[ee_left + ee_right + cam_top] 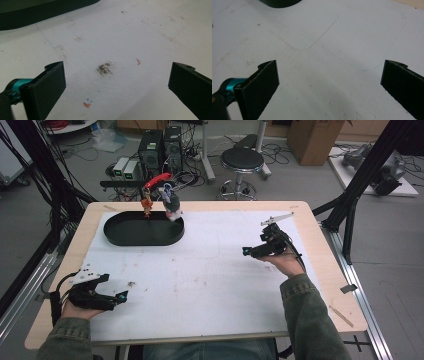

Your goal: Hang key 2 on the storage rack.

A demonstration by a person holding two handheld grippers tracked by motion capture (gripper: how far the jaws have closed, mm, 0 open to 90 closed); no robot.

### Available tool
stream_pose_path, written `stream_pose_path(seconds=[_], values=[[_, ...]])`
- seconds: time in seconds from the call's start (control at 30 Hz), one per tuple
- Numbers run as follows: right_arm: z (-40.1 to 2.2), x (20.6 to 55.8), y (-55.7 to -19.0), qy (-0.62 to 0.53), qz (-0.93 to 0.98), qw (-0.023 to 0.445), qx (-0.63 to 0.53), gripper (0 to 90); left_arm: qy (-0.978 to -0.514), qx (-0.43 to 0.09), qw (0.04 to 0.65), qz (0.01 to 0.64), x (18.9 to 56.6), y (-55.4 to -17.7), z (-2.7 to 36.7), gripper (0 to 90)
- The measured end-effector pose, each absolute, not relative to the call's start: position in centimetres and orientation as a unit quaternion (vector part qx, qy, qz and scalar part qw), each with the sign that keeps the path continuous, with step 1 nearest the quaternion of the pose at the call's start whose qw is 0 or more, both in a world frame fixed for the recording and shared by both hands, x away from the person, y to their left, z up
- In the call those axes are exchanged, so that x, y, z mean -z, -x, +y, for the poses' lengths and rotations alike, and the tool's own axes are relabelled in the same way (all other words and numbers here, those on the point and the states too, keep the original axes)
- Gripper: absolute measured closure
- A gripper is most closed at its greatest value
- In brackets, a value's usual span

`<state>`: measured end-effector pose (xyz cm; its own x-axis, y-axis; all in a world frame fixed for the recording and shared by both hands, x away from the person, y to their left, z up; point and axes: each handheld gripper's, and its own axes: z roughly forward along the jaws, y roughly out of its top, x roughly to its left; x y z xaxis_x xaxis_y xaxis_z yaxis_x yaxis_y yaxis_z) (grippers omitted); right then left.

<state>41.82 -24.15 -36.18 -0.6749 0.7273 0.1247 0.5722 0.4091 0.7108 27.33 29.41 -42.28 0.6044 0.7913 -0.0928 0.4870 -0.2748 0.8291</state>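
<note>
A black oval tray (116,238) lies at the table's far left, on a white paper sheet (200,280). Above its far rim hang a red-handled tool (156,181), a small orange piece (147,206) and a grey-white bundle (172,206); what holds them I cannot tell. My left gripper (121,297) rests near the front left corner, open, jaws wide apart over a dark smudge (104,68). My right gripper (246,251) sits at the right of the sheet, open, nothing between its jaws. The tray's edge (37,12) shows at the top of the left gripper view.
The wooden table (320,270) ends close on the right, beside black frame struts (350,210). Behind it stand a round stool (242,160), computer boxes (160,145) and loose cables. Faint pencil outlines (322,37) mark the sheet.
</note>
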Motion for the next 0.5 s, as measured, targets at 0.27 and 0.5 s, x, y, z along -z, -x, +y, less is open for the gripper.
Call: stream_pose_path(seconds=[0.27, 0.5], values=[[-25.0, 37.3, -40.3, -0.387, 0.833, 0.103, -0.382, 0.6, -0.779, -0.172, 0.441, 0.411, 42.3, -27.3, 29.4, 1.7], [-26.2, 38.1, -39.3, -0.390, 0.829, 0.106, -0.386, 0.6, -0.780, -0.172, 0.439, 0.412, 42.3, -27.2, 29.4, 1.7]])
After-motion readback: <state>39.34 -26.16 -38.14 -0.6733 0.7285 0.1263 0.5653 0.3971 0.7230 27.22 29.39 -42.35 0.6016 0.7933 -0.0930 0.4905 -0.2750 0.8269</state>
